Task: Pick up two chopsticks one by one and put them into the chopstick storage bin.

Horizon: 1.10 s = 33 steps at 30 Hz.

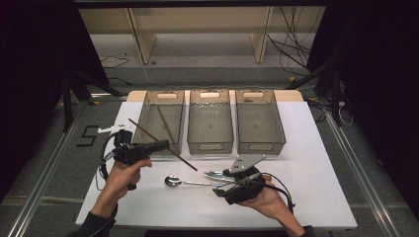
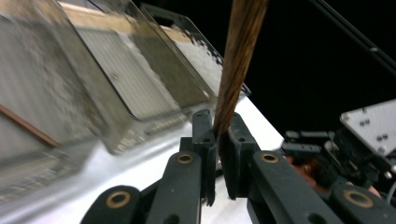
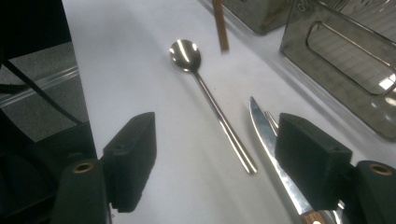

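Note:
My left gripper (image 1: 163, 144) is shut on a long brown chopstick (image 1: 148, 134), which slants above the table in front of the left bin (image 1: 167, 95). In the left gripper view the chopstick (image 2: 238, 60) rises from between the pressed jaws of that gripper (image 2: 219, 126). A second chopstick (image 1: 166, 126) lies inside the left bin. My right gripper (image 1: 221, 189) rests low on the table with its jaws wide apart (image 3: 217, 154). The handle end of a steel spoon (image 3: 210, 100) lies between them, untouched. A knife (image 3: 271, 140) and a fork (image 3: 271, 120) lie beside the right jaw.
Three clear grey bins stand in a row at the back of the white table (image 1: 306, 197): the left one, a middle one (image 1: 210, 146) and a right one (image 1: 260, 146). A small white item (image 1: 111, 129) lies near the table's left edge. Dark floor surrounds the table.

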{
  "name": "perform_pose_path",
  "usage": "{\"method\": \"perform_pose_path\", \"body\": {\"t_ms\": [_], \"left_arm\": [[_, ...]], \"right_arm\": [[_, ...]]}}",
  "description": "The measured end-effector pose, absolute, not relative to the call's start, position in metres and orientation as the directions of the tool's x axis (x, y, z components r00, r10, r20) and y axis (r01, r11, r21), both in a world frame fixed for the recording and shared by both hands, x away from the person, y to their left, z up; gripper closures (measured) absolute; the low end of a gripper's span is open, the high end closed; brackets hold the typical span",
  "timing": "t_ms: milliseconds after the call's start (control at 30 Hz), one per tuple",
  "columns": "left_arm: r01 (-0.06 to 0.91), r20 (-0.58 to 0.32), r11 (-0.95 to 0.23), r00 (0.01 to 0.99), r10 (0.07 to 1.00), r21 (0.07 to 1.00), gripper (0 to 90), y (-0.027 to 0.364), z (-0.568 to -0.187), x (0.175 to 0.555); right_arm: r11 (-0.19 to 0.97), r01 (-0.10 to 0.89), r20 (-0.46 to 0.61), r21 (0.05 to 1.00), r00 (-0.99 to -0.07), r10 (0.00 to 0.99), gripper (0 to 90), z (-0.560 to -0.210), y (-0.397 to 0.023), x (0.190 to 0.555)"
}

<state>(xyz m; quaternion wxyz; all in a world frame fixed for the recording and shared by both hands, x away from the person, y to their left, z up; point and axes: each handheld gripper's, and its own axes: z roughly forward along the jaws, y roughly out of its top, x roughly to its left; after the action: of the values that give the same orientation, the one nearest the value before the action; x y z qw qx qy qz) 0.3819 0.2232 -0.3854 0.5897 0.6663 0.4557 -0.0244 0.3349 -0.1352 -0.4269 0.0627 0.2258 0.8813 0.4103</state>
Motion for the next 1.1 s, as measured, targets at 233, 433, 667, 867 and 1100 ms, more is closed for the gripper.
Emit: {"method": "perform_pose_path", "body": {"t_ms": [233, 433, 667, 867, 1100], "left_arm": [[0.632, -0.551, 0.108, 0.564, 0.616, 0.768, 84.5, 0.241, -0.360, 0.404], [0.642, -0.541, 0.098, 0.543, 0.642, 0.760, 84.5, 0.248, -0.348, 0.424], [0.641, -0.526, 0.104, 0.512, 0.679, 0.760, 84.5, 0.258, -0.337, 0.444], [0.660, -0.514, 0.093, 0.481, 0.711, 0.746, 84.4, 0.263, -0.336, 0.463], [0.694, -0.497, 0.075, 0.430, 0.754, 0.716, 84.4, 0.265, -0.343, 0.484]], "right_arm": [[0.541, 0.374, 0.083, 0.754, -0.870, 0.486, 24.9, -0.432, -0.145, 0.335], [0.523, 0.382, 0.091, 0.762, -0.863, 0.497, 24.1, -0.432, -0.152, 0.333], [0.500, 0.380, 0.095, 0.778, -0.858, 0.504, 22.4, -0.432, -0.157, 0.332], [0.496, 0.380, 0.099, 0.781, -0.859, 0.503, 22.2, -0.433, -0.158, 0.331], [0.496, 0.377, 0.099, 0.782, -0.862, 0.498, 22.1, -0.432, -0.158, 0.331]]}}
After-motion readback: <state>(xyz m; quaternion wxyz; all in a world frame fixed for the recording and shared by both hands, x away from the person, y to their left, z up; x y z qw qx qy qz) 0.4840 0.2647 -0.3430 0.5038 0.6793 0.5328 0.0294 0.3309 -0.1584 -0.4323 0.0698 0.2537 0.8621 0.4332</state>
